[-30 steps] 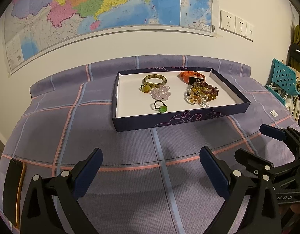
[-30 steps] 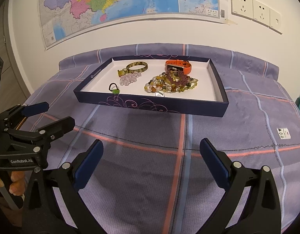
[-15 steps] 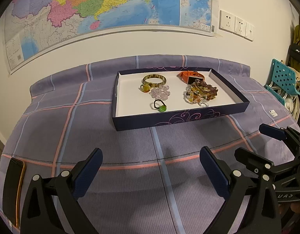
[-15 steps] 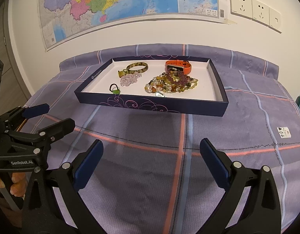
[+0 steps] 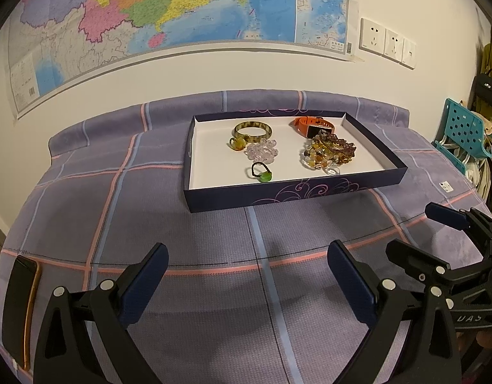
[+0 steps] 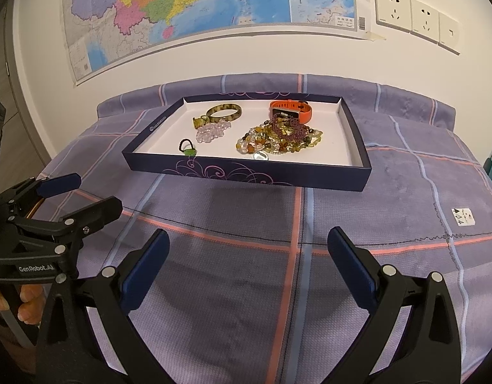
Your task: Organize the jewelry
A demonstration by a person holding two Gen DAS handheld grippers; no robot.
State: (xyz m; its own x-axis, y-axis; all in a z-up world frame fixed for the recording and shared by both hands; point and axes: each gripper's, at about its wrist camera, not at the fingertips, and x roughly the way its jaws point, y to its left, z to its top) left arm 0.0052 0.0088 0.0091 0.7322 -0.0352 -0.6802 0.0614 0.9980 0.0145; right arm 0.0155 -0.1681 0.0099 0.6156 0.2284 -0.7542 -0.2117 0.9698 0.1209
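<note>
Left wrist view: left tool point(image 5: 247, 276) released, nothing in it, over the bed's point(image 5: 124, 211) near edge. Tray point(image 5: 371, 147) sits mid-bed toward the wall w/ bangle point(image 5: 253, 130), orange watch point(image 5: 311, 124), clear bead bracelet point(image 5: 262, 152), green ring point(image 5: 262, 173), tangled bead pile point(image 5: 329, 153).

Right wrist view: right tool point(image 6: 246, 262) also released, empty. Beads prob. light, slippery, snag-prone; take pile point(image 6: 279, 137) at its edge. Bangle point(image 6: 224, 111) stiff, maybe brittle; pinch across the rim.
</note>
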